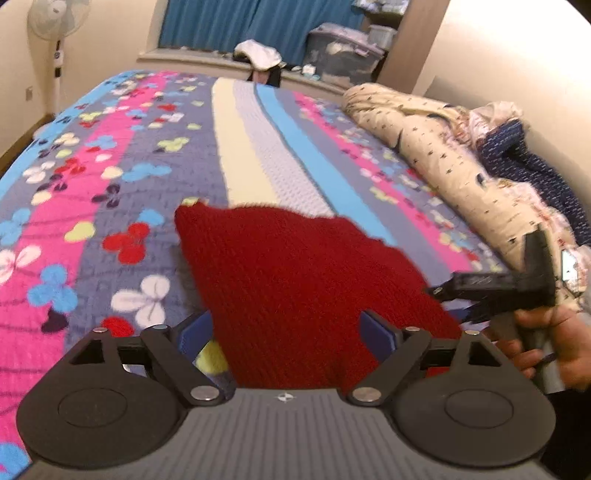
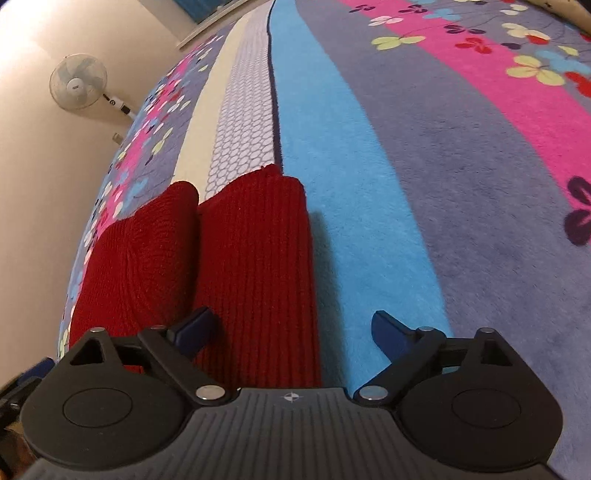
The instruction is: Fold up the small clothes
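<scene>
My left gripper stands wide apart with the red knitted garment passing between its blue fingers, the pads not pressing on it; my right gripper is spread just as wide, its left finger over the knit and its right one over the bare blue stripe, holding nothing. The garment lies on the bed, and from the right wrist view it shows as two long ribbed lobes side by side with a crease between them, the right lobe's edge running straight along the stripe. I judge a fold has just been laid and I am letting go, so the good way is to lift both grippers straight clear without dragging the knit, which looks thick and springy and may creep open. Before the next fold I would take the near edge at both corners evenly. The flowered striped blanket is soft and plush, so cloth will grip it rather than slide. Further off, a beige quilt is bundled by the wall, a standing fan sits in the corner, and blue curtains hang behind storage boxes.
</scene>
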{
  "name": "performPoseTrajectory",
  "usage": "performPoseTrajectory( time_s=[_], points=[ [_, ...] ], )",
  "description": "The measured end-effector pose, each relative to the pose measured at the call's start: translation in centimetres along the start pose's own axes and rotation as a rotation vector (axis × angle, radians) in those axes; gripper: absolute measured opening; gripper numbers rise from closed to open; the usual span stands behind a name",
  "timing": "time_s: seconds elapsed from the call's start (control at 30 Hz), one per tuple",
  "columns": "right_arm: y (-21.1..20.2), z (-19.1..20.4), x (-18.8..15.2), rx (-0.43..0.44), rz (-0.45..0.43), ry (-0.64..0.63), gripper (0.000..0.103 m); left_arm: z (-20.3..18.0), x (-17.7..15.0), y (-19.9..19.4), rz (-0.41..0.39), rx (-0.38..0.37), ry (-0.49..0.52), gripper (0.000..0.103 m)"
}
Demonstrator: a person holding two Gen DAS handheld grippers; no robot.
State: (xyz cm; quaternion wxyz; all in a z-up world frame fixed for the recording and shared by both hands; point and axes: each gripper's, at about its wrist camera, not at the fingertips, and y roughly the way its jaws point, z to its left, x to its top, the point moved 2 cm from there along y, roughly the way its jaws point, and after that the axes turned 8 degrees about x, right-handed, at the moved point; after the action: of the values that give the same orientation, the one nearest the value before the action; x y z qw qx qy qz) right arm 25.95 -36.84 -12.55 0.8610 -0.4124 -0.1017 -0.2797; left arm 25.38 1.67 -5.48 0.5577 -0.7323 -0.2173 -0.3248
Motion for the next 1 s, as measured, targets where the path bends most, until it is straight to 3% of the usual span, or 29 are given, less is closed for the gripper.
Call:
performPoseTrajectory(
  time_s=[0.1, 0.3, 0.47, 0.57, 0.67, 0.73, 1.0],
  points=[
    [0.7, -0.1, 0.3, 0.018, 0.015, 0.0, 0.099, 0.4, 0.3, 0.2, -0.015, -0.004, -0.017, 0.101],
    [1.1, 0.1, 0.7, 0.038, 0.026, -0.042, 0.1, 2.4, 0.4, 4.4, 0.11, -0.01, -0.134, 0.101],
    [1.1, 0.6, 0.6, 0.041, 0.021, -0.091, 0.097, 4.1, -0.3, 7.7, 0.217, -0.075, -0.289, 0.101],
    [1.0, 0.3, 0.5, 0.051, 0.02, -0.098, 0.096, 4.0, -0.2, 8.9, 0.242, -0.119, -0.32, 0.101],
    [0.9, 0.5, 0.5, 0.076, 0.017, -0.111, 0.083, 4.1, -0.3, 10.0, 0.253, -0.132, -0.337, 0.102],
    [1.0, 0.8, 0.4, 0.114, 0.02, -0.113, 0.066, 4.3, -0.4, 10.5, 0.264, -0.142, -0.36, 0.103],
    [1.1, 1.7, 0.3, 0.102, -0.003, -0.171, 0.054, 4.4, -0.3, 11.8, 0.273, -0.155, -0.396, 0.103]
  ],
)
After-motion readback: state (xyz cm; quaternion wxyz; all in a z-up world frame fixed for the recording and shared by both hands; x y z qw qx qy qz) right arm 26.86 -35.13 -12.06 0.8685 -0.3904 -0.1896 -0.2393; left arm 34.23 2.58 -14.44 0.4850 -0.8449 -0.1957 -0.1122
